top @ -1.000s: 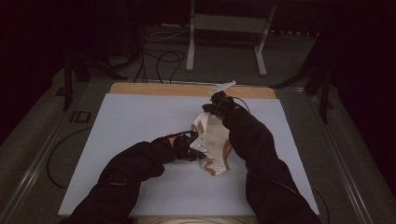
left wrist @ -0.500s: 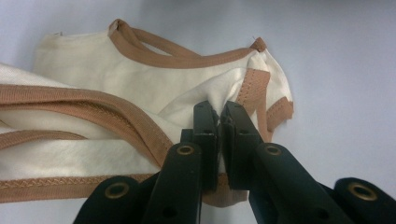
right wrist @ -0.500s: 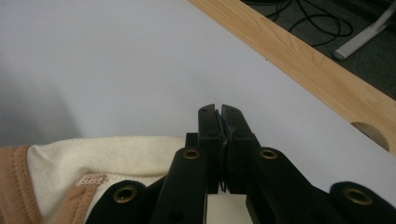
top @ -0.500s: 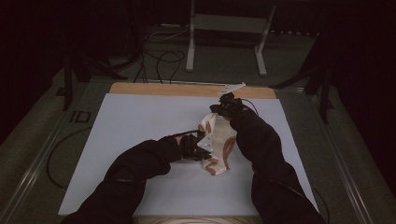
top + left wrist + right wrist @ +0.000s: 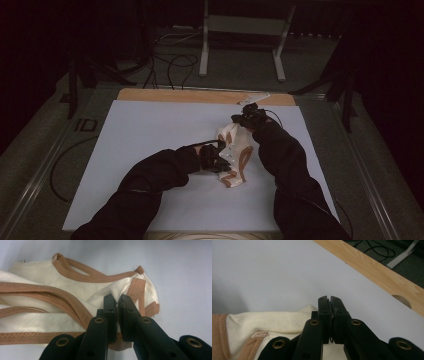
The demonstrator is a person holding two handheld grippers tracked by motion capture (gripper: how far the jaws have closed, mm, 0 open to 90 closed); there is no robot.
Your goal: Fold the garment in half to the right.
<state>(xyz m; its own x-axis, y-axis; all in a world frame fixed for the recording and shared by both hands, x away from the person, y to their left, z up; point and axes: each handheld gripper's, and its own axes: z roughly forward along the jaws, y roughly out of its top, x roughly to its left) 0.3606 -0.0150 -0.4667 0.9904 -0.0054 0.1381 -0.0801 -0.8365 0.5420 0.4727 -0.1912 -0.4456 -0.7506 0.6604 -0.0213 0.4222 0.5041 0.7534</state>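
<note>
Surroundings: a white sheet [image 5: 150,150] covers most of the counter, with a bare strip of light wood [image 5: 175,95] along the far edge. Beyond it stand a grey metal frame [image 5: 240,35] and loose black cables [image 5: 170,65] on the floor. A small flat pale piece [image 5: 254,98] lies on the wood strip just past the right gripper.
Obstructions: nothing lies on the sheet around the garment; the person's dark sleeves [image 5: 150,185] cover the near part of the sheet in the high view, and the right forearm passes just beside the garment's right edge.
Garment: a cream cloth piece with tan-brown binding [image 5: 235,155], right of the sheet's middle, resting on the sheet between the two grippers.
Long axis: in the high view it runs from near to far, tilted slightly, its far end near the right gripper and its near end just past the left gripper.
Lie of the cloth: bunched and folded, not flat; in the left gripper view tan straps [image 5: 75,270] loop across the top and a stitched band runs along the lower edge.
Left gripper [image 5: 117,301]: jaws closed, pinching a fold of cream cloth beside a tan edge.
Right gripper [image 5: 329,300]: jaws closed on the garment's far edge, a thin bit of cream cloth caught low between them and the rest bulging out on the left.
</note>
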